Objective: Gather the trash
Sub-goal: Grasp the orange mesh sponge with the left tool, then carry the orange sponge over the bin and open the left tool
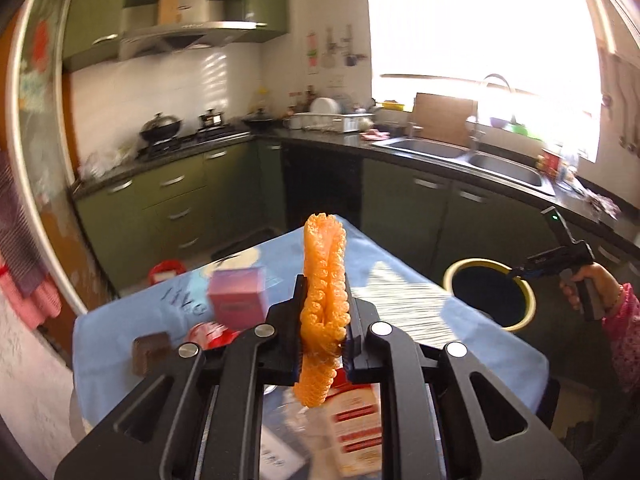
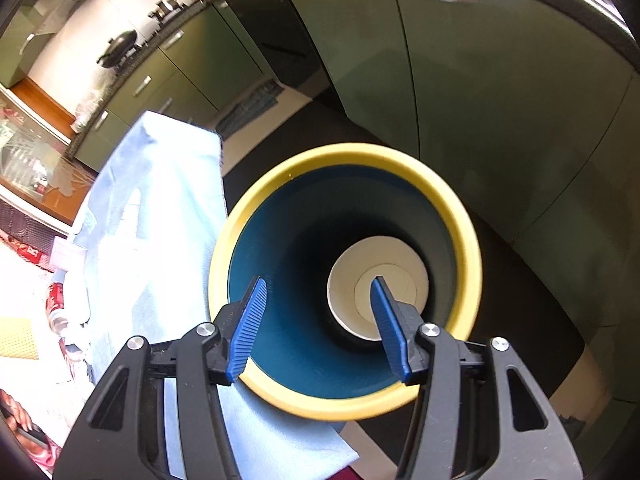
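Kitchen, blue-clothed table (image 1: pixel 420 304). Left gripper (image 1: pixel 324 320) clamps orange net (image 1: pixel 324 280); I carry it over bin (image 1: pixel 490 294), release centred. Right gripper (image 2: pixel 318 320) open, empty, above bin.

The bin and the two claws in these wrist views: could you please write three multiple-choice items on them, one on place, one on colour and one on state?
1. Where is the bin?
A. beside the table
B. in the sink
C. on the stove

2. What colour is the foam net in the left claw?
A. green
B. orange
C. white

3. How is the right claw?
A. shut on a cup
B. open, empty, above the bin
C. shut on a can

A: its yellow rim meets the blue cloth's edge.
B: the net is plainly orange.
B: nothing sits between its blue pads.
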Motion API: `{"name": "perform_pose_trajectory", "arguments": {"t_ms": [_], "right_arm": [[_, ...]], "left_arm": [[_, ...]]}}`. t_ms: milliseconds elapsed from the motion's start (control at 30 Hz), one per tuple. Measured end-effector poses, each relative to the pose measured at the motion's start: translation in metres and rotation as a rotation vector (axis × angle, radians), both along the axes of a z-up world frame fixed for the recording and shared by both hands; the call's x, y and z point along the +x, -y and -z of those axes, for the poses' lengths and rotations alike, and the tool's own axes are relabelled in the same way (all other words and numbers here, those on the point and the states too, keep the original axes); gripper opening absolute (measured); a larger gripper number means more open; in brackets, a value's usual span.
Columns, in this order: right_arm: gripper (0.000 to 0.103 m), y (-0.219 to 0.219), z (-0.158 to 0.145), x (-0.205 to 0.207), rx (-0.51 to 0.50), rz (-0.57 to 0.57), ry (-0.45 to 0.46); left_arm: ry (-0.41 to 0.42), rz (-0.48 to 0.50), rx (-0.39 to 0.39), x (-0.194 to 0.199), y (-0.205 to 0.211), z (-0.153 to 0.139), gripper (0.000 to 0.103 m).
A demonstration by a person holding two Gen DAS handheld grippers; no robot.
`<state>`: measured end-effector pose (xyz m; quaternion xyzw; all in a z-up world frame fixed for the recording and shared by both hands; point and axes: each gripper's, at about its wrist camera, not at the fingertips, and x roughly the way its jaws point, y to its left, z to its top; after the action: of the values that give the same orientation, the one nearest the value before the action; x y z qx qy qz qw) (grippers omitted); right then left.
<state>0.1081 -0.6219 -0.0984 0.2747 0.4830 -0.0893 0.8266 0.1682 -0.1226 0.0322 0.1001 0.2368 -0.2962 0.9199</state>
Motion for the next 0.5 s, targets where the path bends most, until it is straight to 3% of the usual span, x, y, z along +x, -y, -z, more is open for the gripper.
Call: {"name": "perform_pose_trajectory", "arguments": {"t_ms": [167,400,500], "right_arm": [[0.053,0.006,-0.004,-0.041,-0.022,0.019,0.058],[0.053,0.016,-0.008,-0.098,-0.056,0.089,0.125],[0.055,0.021,-0.008,-0.118,-0.063,0.122,0.155]], "left_arm": [[-0.011,0.151,0.032,-0.013,0.071,-0.013,0.016],[-0.097,0.367,0.045,-0.025,0.192,-0.014,0.016],[-0.179,0.437,0.046,-0.026,0.251,0.000,0.016]]}}
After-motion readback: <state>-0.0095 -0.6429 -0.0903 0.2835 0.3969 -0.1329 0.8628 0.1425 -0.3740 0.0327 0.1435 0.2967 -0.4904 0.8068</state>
